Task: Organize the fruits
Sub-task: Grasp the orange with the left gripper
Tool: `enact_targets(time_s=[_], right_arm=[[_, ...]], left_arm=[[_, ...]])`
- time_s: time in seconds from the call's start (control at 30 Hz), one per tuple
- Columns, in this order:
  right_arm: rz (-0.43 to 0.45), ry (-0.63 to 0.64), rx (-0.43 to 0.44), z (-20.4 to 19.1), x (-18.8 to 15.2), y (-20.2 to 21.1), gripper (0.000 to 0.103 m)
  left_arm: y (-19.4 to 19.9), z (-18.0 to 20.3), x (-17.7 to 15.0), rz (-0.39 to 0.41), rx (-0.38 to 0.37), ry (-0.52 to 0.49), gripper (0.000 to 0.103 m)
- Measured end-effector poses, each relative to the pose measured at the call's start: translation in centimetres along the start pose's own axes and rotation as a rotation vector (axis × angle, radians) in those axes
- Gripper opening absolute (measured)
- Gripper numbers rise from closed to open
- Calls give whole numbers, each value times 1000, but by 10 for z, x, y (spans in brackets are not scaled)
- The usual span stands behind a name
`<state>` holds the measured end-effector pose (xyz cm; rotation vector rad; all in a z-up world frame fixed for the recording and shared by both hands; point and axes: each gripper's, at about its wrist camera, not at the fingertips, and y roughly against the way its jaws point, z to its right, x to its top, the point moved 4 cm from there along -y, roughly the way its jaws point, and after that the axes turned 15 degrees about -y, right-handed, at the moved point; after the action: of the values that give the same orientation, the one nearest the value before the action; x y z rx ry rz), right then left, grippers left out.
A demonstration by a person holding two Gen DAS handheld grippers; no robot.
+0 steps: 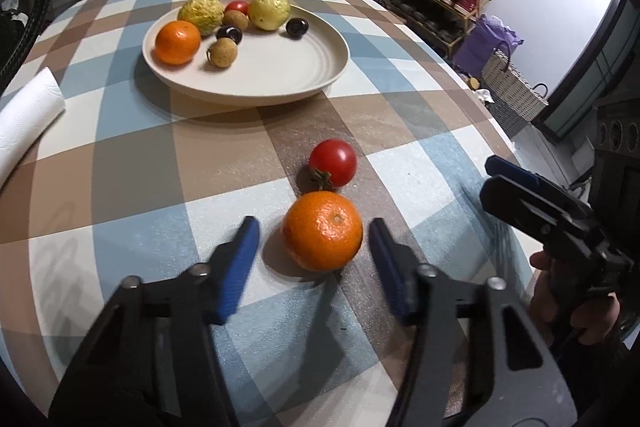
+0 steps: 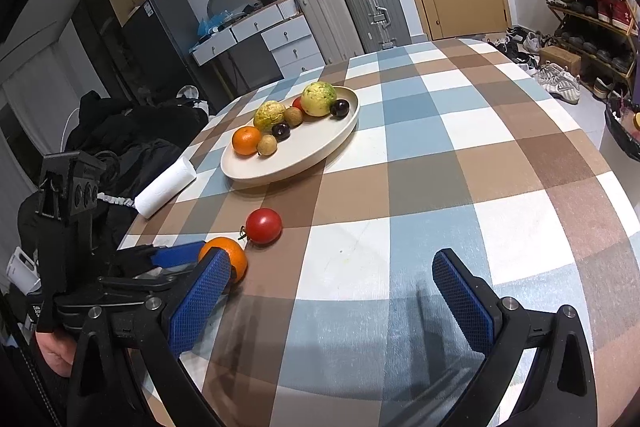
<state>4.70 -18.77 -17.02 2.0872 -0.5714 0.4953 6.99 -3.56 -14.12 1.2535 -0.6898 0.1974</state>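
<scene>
Step in hand: pick-up of loose orange (image 1: 322,230) from surface (image 1: 140,163). Left gripper (image 1: 312,259) straddles orange; fingers (image 1: 236,267) spread, gap visible on both sides, not grasping. Right gripper (image 2: 332,295) released, hovers over bare cloth. Tomato (image 1: 334,163) just behind orange. Plate (image 1: 280,75) farther back, holding other fruit. Next: clench on orange, lift clear of tomato, carry to plate.

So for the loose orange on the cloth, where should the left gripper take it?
Across its widest middle, coming from the near side. The orange is round and sits between the left gripper pads, with the tomato just behind it, so the sides are free.
</scene>
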Motion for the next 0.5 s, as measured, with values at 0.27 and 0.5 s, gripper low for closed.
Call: enact_targets(time_s=[0.27, 0.5], right_arm=[[-16, 2, -9, -1, -1, -6, 103], [-36, -11, -10, -1, 1, -10, 103]], left_arm=[[1, -4, -2, 27, -59, 18, 37], [12, -13, -3, 55, -63, 29, 37]])
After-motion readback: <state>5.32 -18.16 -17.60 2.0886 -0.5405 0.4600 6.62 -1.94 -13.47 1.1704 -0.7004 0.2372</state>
